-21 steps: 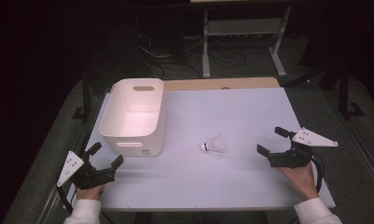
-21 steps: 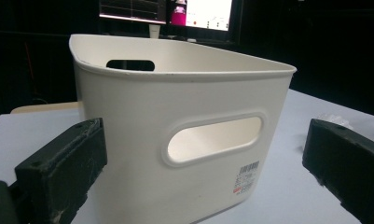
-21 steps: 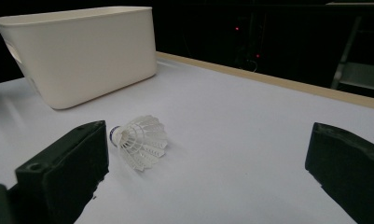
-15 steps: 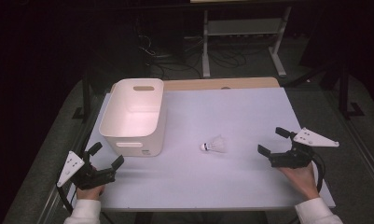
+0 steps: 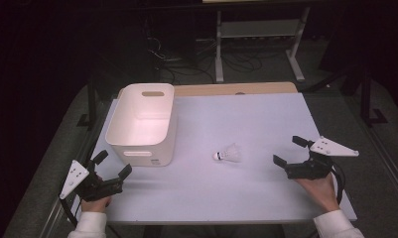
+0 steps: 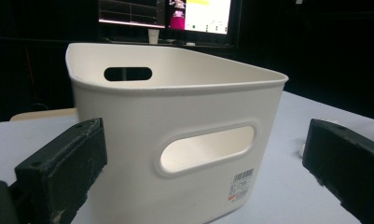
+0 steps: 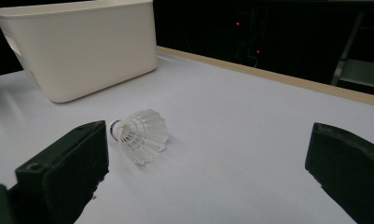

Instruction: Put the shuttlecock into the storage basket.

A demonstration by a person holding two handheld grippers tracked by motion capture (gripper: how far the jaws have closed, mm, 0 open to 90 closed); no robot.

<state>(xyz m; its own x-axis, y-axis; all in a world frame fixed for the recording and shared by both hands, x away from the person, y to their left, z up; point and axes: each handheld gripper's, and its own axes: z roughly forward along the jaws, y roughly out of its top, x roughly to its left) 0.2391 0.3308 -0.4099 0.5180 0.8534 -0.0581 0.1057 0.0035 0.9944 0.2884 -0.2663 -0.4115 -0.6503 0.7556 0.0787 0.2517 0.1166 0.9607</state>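
Lying on its side mid-frame, the white feathered shuttlecock (image 5: 228, 153) awaits; my left hand-held gripper (image 5: 111, 164) and right hand-held gripper (image 5: 291, 150) gape wide, empty.

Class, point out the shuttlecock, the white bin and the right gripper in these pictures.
shuttlecock (image 7: 140, 133), right gripper view, on its feather skirt.
white bin (image 5: 142, 151), high view, on its near wall.
right gripper (image 5: 290, 151), high view, midway between its open jaws' tips.
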